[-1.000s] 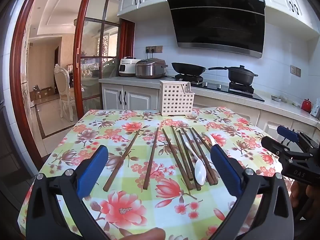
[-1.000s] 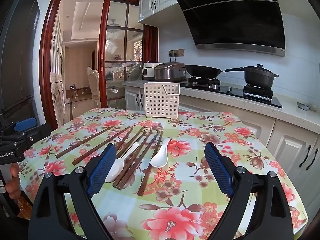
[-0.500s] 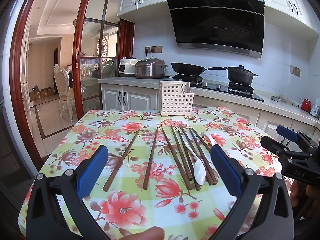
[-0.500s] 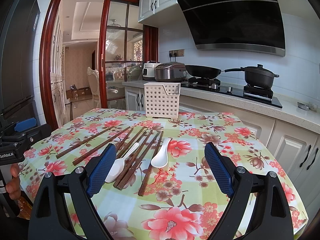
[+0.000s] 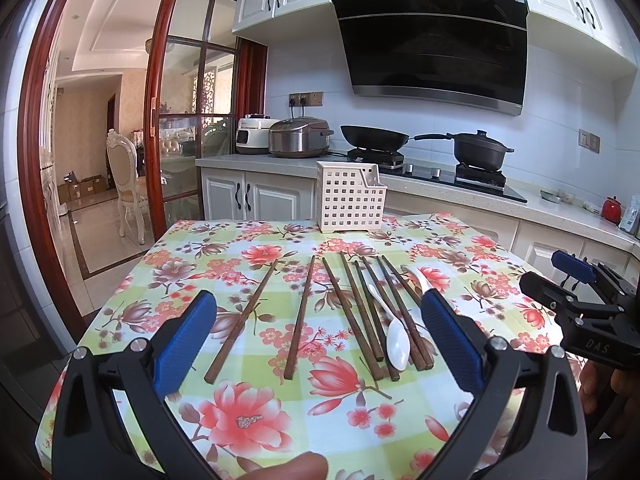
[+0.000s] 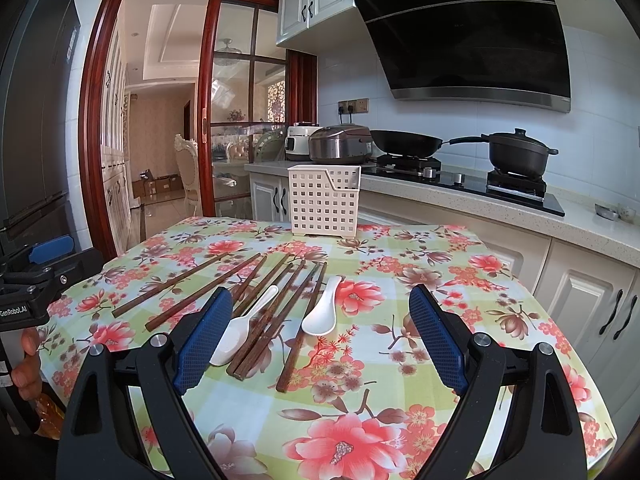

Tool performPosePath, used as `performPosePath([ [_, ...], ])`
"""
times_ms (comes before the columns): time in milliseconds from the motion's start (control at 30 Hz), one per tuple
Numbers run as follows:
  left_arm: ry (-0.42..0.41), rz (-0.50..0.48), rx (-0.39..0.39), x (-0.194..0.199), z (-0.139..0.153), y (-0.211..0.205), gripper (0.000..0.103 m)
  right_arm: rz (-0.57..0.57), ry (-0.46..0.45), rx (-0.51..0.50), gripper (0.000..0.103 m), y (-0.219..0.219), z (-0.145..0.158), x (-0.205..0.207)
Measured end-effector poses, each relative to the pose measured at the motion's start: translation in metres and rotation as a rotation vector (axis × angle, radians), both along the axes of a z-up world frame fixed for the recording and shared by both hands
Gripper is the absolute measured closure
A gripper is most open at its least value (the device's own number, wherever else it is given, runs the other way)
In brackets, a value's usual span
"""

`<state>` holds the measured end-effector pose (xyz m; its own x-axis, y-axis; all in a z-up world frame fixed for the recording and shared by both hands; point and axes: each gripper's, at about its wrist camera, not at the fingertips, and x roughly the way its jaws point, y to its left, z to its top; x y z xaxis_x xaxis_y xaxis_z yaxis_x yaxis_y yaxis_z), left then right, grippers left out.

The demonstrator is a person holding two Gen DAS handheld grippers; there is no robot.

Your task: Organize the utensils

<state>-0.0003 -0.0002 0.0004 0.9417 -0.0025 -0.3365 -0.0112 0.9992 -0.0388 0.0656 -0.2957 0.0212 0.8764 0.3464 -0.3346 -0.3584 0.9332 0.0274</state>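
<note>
tabletop (image 5: pixel 400 432): covered in a floral cloth; everything for the task lies on it, nothing sorted yet.
basket (image 5: pixel 349 197): white, perforated, upright at the far edge of the tabletop, well apart from both grippers; it looks empty, though its inside is mostly hidden.
chopsticks (image 5: pixel 352 316): dark brown wooden sticks fanned out mid-tabletop, long axes running away from the grippers toward the basket; two lie apart to the left, the rest crowd together on the right.
spoons (image 6: pixel 320 312): two white ones; one lies among the crowded chopsticks, touching them, the other at the right edge of the pile.
left gripper (image 5: pixel 318 332): released, jaws wide, holding nothing; hovers over the near edge, the separate sticks straight ahead.
right gripper (image 6: pixel 320 340): released too, empty; the right-hand spoon and the crowded sticks lie straight ahead between its jaws.
nearer hand: by my judgement right for the spoons, left for the two loose sticks.
</note>
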Motion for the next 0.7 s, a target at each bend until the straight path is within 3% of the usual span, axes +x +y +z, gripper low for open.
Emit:
performPosePath([
  [700,-0.001,0.0,0.0,0.0,-0.0001,0.0,0.004,-0.001,-0.001,0.002,0.019,0.0015,-0.0007,-0.0018],
])
